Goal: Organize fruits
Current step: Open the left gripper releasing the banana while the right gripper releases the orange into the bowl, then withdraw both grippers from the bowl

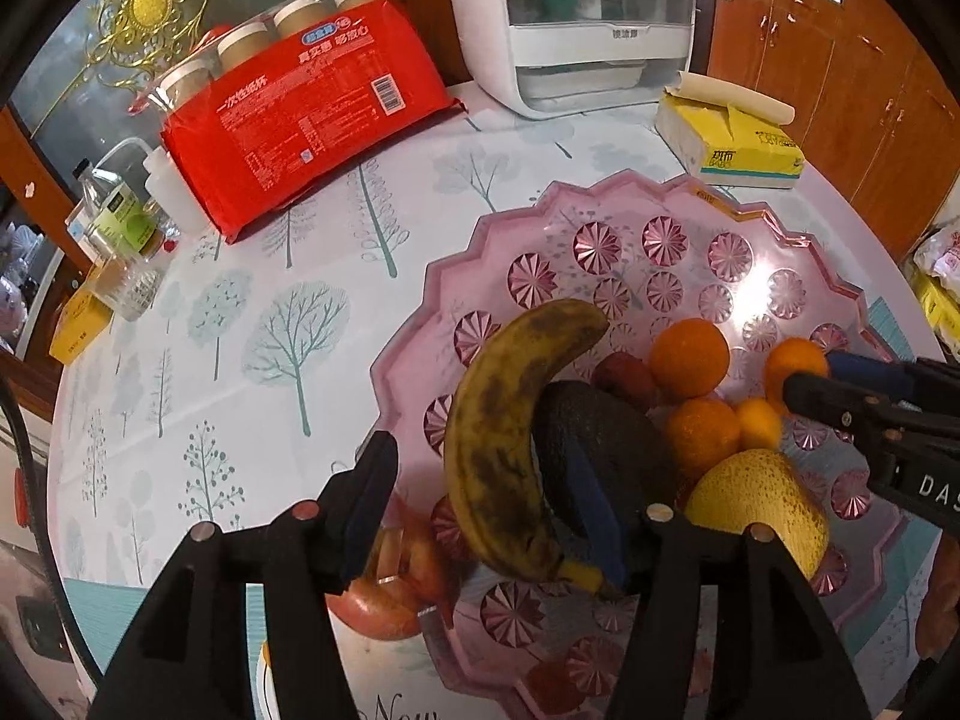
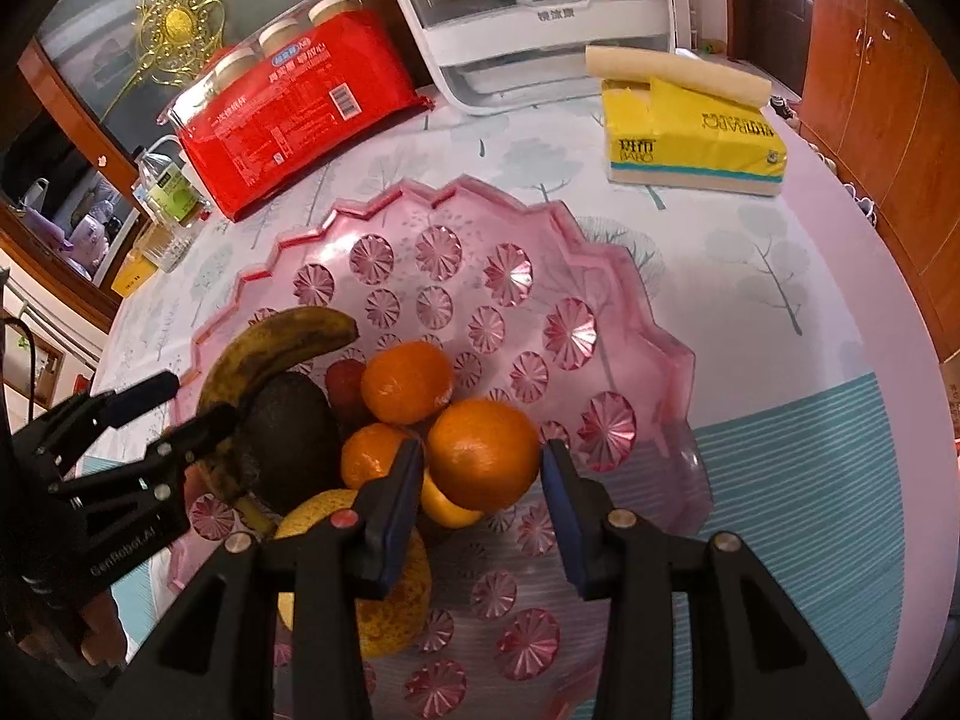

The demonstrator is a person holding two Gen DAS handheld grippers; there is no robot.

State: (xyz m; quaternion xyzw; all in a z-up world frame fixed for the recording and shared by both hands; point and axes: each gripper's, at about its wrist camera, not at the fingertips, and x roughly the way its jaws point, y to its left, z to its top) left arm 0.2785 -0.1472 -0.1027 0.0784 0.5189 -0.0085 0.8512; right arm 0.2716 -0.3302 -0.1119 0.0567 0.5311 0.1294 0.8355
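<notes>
Pink tray (image 2: 648, 324) sits mid-table, fruit piled at its near left. Banana (image 1: 510, 438) lies between the left gripper's (image 1: 492, 516) parted fingers, no pad pressing: it looks soft and overripe, so I'd take it lightly at mid-length. Orange (image 2: 483, 453) sits between the right gripper's (image 2: 480, 504) fingers, loose, firm, apt to roll

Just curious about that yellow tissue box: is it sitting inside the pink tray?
No, the tissue box stands on the tablecloth beyond the tray, clear of its rim.
</notes>
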